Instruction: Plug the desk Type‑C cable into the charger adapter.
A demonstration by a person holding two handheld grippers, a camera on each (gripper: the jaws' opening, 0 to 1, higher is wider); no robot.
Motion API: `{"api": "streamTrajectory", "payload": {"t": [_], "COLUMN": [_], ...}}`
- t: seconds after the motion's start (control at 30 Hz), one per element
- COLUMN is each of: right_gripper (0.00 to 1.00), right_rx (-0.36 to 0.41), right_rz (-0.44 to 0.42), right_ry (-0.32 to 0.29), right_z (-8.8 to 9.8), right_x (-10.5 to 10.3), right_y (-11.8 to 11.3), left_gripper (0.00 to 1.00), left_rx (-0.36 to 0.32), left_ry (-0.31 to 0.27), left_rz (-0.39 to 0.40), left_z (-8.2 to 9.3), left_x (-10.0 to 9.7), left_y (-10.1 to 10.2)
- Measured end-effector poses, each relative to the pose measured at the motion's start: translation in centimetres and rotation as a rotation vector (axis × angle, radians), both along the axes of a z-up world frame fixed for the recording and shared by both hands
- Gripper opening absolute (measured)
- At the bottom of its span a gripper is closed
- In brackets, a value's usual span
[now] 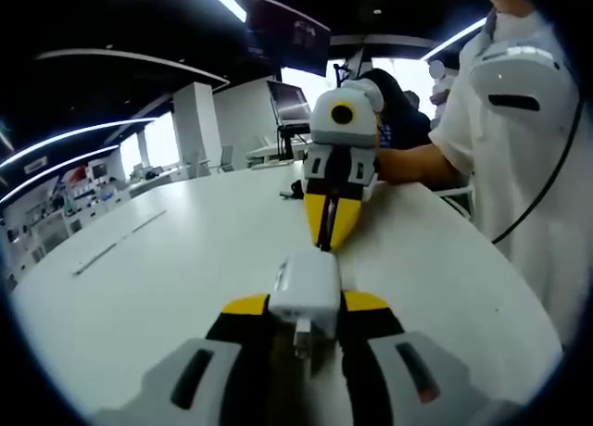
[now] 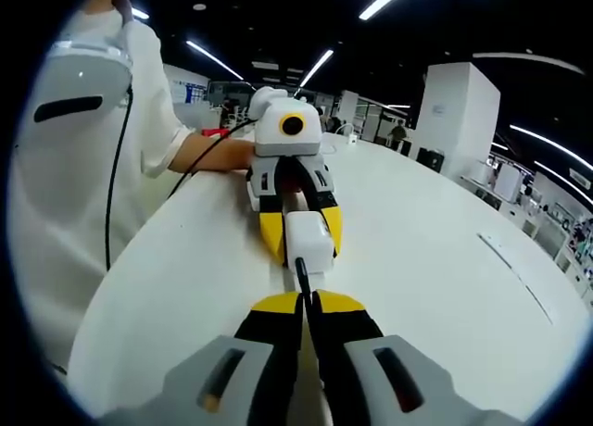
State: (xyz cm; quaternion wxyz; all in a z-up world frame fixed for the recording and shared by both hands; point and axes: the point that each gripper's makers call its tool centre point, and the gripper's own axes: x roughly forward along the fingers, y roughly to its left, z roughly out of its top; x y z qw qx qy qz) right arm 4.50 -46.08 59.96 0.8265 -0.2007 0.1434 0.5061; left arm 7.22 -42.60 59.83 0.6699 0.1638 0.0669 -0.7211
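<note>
White charger adapter, boxy w/ rounded corners, sits clamped between left gripper's yellow tips, just above white table. Port face points at the opposite gripper. Type-C cable: thin dark plug end pinched in right gripper, tip touching adapter's face; can't tell if fully seated. Rest of cable hidden.

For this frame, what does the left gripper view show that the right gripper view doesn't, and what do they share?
Left gripper view: the left gripper seen from behind, shut on the white charger adapter, with the right gripper facing it, plus a monitor behind.

Right gripper view: the right gripper shut on the dark cable, whose end meets the adapter held by the left gripper.

Both: the white table, the two grippers nose to nose, and the person's white sleeve.
</note>
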Motion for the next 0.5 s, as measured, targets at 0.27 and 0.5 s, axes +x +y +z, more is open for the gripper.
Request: {"api": "streamTrajectory", "payload": {"t": [0.27,0.5], "right_gripper": [0.09,0.12], "right_rx": [0.011,0.026], "right_rz": [-0.03,-0.061], "right_ry": [-0.026,-0.038], "right_z": [0.2,0.7], "right_x": [0.6,1.1], "right_y": [-0.2,-1.0], "left_gripper": [0.27,0.27], "left_rx": [0.005,0.006], "left_ry": [0.001,-0.005], "left_rz": [0.022,0.039], "left_z": [0.0,0.0], "left_x": [0.5,0.9], "left_y": [0.0,0.0]}}
